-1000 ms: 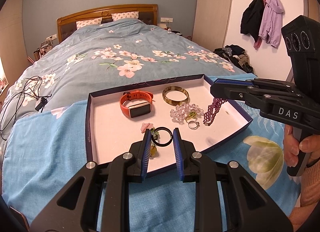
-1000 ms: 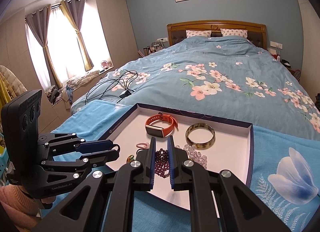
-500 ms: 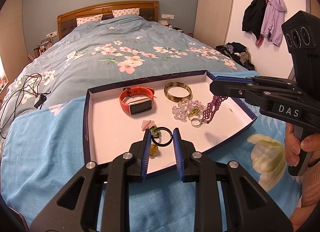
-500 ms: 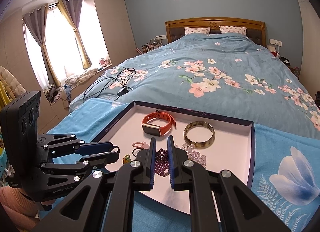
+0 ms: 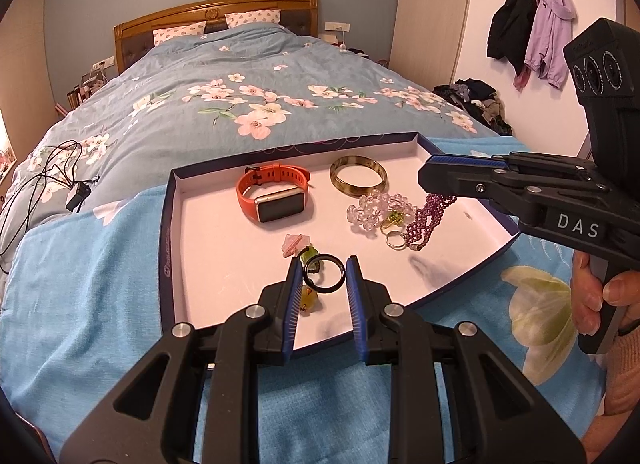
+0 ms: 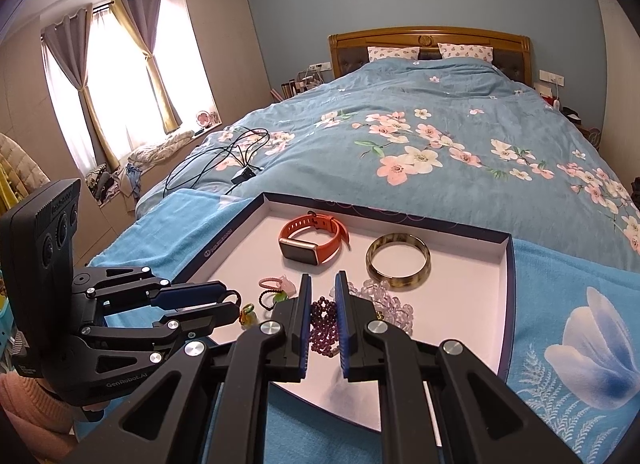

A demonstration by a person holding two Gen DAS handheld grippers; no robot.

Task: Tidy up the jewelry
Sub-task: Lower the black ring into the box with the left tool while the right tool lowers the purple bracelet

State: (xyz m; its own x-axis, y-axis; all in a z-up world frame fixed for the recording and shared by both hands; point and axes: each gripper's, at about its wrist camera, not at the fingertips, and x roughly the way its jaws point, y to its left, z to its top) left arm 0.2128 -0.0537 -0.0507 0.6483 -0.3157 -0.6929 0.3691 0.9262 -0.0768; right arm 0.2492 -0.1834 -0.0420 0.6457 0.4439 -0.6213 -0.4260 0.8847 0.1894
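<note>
Low centre of the left wrist view: left gripper (image 5: 323,276) set narrow, blue pads pinching a thin black ring (image 5: 324,272) by its two sides, ring held flat-on to the camera above the near part of the tray (image 5: 170,223). Just left of and below the ring, partly behind the left pad, a small green and yellow charm (image 5: 308,298); whether joined to the ring, cannot tell. At the right edge of that view: right gripper (image 6: 323,292) reaching in level over the tray's right corner, closed almost fully on a purple bead strand (image 5: 430,215), beads hanging from the tip down to the white tray floor. In the right wrist view, the same beads bunched between the pads, low centre. Lying in the tray: an orange watch (image 5: 276,195) at upper centre, a mottled bangle (image 5: 358,180) to its right, a clear bead bracelet (image 5: 376,209) below the bangle and touching the purple strand, a small metal ring (image 5: 395,240) just beside the strand's lower end, a pink trinket (image 5: 295,244) above the left pad. Under the tray, a bright blue blanket (image 5: 80,284) on a bed.
</note>
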